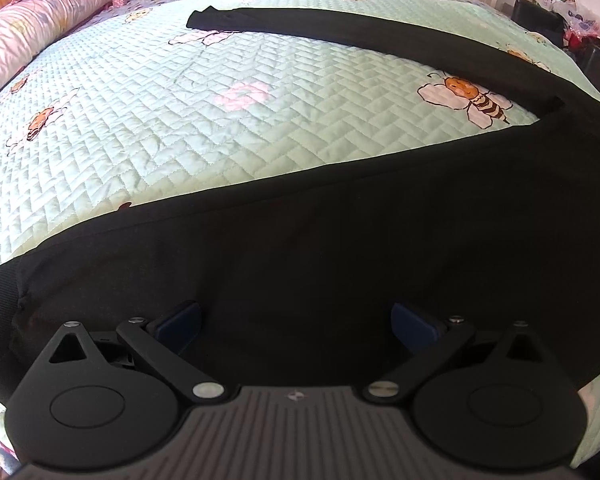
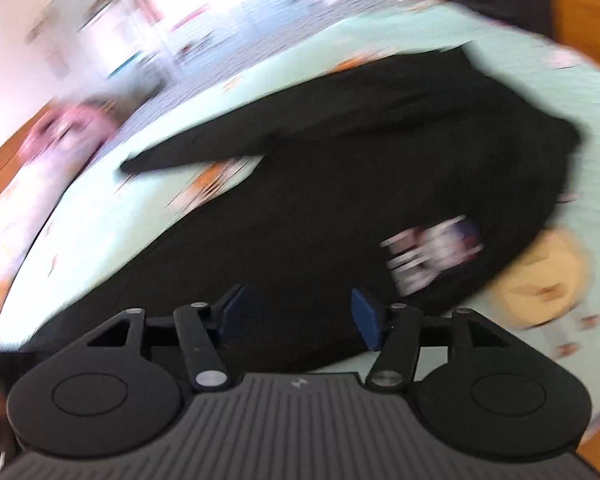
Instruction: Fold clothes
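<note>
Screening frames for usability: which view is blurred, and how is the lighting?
Left wrist view: sharp, evenly daylit, fisheye bending the mint quilted bedspread; the black long-sleeved garment shows little detail. Right wrist view: heavy motion smear, blown-out bright background, only the right gripper crisp.

A black long-sleeved top (image 1: 340, 248) lies spread flat on the pale green quilted bedcover (image 1: 148, 132), its body running along the near edge, one sleeve (image 1: 340, 26) stretched out straight across the quilt, and a blurred white printed patch (image 2: 432, 252) on its front.
</note>
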Demonstrator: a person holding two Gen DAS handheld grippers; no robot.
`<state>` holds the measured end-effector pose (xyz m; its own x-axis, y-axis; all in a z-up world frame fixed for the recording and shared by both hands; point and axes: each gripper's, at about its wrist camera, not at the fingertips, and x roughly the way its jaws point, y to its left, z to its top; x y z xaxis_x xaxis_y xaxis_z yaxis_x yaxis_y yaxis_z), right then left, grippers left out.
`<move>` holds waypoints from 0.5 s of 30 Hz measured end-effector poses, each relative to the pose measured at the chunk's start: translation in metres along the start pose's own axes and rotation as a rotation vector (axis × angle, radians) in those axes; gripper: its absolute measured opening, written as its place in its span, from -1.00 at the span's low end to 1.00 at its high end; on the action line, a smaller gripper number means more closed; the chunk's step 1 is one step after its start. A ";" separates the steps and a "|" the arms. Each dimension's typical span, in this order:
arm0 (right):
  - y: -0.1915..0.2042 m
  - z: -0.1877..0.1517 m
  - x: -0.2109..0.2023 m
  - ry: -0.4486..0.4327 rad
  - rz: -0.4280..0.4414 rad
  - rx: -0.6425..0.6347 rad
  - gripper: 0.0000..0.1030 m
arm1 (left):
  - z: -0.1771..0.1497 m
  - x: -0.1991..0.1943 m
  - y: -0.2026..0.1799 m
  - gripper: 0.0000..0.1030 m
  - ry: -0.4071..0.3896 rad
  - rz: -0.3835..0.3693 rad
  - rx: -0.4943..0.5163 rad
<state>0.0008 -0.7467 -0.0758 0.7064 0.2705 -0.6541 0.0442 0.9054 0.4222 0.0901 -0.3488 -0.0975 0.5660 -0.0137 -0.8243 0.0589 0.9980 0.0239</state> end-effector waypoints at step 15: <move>0.031 -0.026 -0.005 0.084 0.022 0.026 0.21 | -0.003 0.000 0.003 1.00 -0.029 -0.028 0.015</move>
<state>-0.0200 -0.7112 -0.0758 0.6459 0.3175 -0.6943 0.0486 0.8905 0.4524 0.0874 -0.3460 -0.0993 0.5873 -0.0433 -0.8082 0.0868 0.9962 0.0096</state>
